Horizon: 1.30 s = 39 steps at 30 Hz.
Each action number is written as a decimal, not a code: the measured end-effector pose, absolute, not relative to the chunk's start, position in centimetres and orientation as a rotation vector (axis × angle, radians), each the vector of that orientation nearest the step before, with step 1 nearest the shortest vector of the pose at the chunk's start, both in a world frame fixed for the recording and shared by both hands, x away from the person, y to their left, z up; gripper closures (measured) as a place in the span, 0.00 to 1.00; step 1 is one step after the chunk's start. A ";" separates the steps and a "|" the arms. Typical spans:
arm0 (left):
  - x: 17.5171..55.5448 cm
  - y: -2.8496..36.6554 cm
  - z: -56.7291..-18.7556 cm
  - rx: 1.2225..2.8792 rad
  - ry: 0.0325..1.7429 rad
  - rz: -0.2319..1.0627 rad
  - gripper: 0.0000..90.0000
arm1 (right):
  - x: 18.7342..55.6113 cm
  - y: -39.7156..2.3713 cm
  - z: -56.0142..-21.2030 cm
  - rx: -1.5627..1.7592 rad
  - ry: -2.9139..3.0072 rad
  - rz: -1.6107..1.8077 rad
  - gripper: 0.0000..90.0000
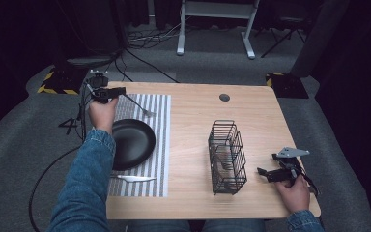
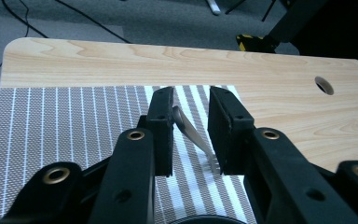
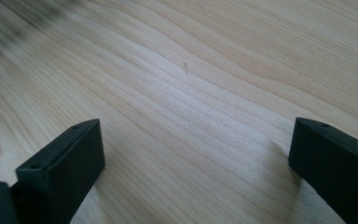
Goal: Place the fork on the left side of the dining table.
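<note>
Hand-held gripper (image 1: 123,90), left, upper left of frame: jaws parted w/ fork (image 2: 193,135) loose between, tines on striped mat (image 2: 65,135) — prob. setting it beside plate (image 1: 131,142).

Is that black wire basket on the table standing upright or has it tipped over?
Upright. The wire basket stands on the table with its open top facing up.
</note>
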<state>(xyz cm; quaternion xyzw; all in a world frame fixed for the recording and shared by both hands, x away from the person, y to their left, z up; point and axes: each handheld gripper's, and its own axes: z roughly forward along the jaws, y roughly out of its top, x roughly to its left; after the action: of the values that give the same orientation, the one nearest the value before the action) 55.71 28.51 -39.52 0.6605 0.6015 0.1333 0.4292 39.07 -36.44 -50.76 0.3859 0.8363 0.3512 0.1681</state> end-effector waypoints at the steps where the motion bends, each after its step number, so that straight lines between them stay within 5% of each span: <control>1: 55.8 28.5 -39.5 1.649 1.502 0.333 0.77 | 39.0 -36.4 -50.8 1.100 2.378 0.998 0.04; 39: 57.2 31.7 -43.2 1.627 1.663 0.269 0.62 | 39.0 -36.4 -50.8 1.100 2.377 0.998 0.04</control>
<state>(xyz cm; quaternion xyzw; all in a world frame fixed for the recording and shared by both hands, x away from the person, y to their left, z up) 57.20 31.71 -43.16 0.6398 0.6540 0.1057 0.3895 39.04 -36.44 -50.76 0.3868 0.8359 0.3512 0.1687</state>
